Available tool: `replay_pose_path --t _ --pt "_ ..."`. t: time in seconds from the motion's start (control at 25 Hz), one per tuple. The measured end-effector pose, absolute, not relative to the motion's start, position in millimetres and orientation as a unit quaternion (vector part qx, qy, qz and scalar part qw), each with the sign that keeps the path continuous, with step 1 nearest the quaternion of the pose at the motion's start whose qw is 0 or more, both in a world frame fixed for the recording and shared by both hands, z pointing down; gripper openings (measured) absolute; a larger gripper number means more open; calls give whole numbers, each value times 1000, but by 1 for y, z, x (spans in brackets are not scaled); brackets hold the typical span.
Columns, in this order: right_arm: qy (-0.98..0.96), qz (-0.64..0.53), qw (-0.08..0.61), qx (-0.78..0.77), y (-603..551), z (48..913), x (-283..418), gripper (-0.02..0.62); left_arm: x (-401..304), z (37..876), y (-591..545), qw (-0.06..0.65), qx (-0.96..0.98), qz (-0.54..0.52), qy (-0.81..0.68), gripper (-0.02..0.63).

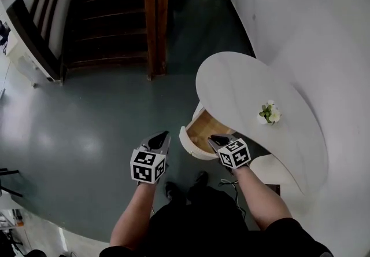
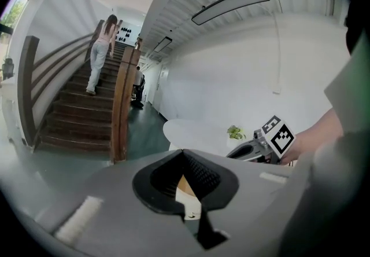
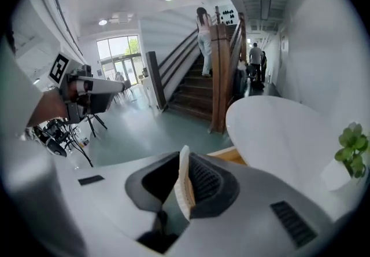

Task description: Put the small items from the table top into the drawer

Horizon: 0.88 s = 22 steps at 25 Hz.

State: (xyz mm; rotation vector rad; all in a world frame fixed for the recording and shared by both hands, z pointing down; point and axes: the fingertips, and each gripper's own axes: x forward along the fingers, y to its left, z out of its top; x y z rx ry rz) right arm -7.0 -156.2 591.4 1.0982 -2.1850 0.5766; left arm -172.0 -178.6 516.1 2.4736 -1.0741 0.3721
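White pot with small green plant (image 1: pixel 269 114) was spotted on white oval table top (image 1: pixel 243 76), well apart from grippers. Judged light, tippy, leaves soft; best pinched at pot sides. Left gripper (image 1: pixel 162 136) clenched empty, right gripper (image 1: pixel 215 138) slightly parted, empty.

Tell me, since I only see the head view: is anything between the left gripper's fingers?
Observer: No. The left gripper is empty: its own view shows the fingers meeting at the tips.
Operator: And the right one?
Observer: The right gripper has a narrow gap with a pale sliver in it. I can't tell whether that is held or just the drawer seen through the gap.
Operator: Is anyone else around?
Observer: Yes. The right gripper view shows a person partway up the stairs.
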Motion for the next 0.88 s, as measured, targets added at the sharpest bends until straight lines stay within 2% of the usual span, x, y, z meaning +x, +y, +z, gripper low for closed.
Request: replay_pose_path --t 0.36,0.88 --pt "-860 213 218 408 -132 523 -8 41 -151 481 -156 184 891 135 -392 11" --pt "-909 211 36 358 -99 405 37 12 -93 425 -122 168 878 120 -432 11"
